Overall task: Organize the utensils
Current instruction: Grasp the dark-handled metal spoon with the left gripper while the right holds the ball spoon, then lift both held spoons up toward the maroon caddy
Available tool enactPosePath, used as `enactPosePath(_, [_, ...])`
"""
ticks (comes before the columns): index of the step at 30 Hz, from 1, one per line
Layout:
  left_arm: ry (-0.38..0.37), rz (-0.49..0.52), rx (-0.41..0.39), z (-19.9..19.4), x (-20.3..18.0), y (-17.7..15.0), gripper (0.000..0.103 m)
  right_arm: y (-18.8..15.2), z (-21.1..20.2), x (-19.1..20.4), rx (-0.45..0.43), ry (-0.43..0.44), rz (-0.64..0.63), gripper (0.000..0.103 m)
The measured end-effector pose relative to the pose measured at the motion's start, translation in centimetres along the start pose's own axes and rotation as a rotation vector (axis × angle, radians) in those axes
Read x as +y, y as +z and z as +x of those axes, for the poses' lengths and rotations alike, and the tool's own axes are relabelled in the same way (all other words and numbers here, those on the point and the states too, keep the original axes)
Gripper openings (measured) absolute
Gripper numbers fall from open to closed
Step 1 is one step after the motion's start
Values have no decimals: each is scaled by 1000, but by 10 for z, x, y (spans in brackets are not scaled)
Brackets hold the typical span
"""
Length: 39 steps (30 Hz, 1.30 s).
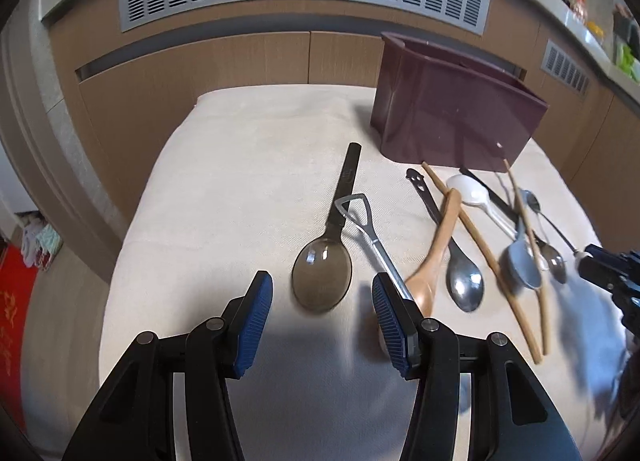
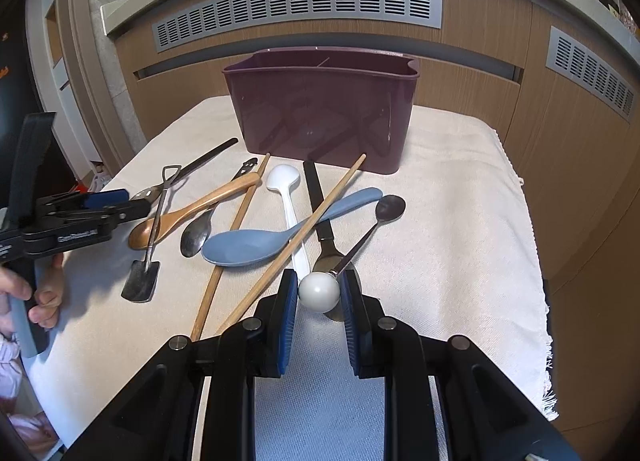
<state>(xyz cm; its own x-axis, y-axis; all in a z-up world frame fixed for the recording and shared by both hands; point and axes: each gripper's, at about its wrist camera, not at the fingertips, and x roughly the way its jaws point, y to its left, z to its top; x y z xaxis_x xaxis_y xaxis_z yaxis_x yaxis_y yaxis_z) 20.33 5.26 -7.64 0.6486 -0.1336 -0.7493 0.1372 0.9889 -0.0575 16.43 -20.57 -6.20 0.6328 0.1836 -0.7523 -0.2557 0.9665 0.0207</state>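
Right wrist view shows our right claw (image 2: 319,293) pinched on the white ball end of a small metal spoon (image 2: 390,207), whose bowl lies ahead toward the maroon bin (image 2: 320,117). That bin looks empty as far as we can see. Our left claw (image 1: 322,313) hangs half open, nothing between its pads, the clear brown spoon (image 1: 322,275) just ahead of it. We judge nearly everything is left: chopsticks (image 2: 296,241), blue spoon (image 2: 248,247) and the rest lie loose on the cloth (image 2: 460,221).
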Motion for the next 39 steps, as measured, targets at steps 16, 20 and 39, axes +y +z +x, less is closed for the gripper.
enactPosePath(16, [87, 10, -304, -78, -10, 9, 35, 4, -25, 0, -66, 12, 5, 20])
enactPosePath(20, [49, 25, -348, -99, -17, 17, 34, 8, -35, 3, -91, 8, -5, 20])
enactPosePath(39, [-76, 70, -166, -105, -19, 5, 15, 16, -69, 22, -131, 36, -73, 20])
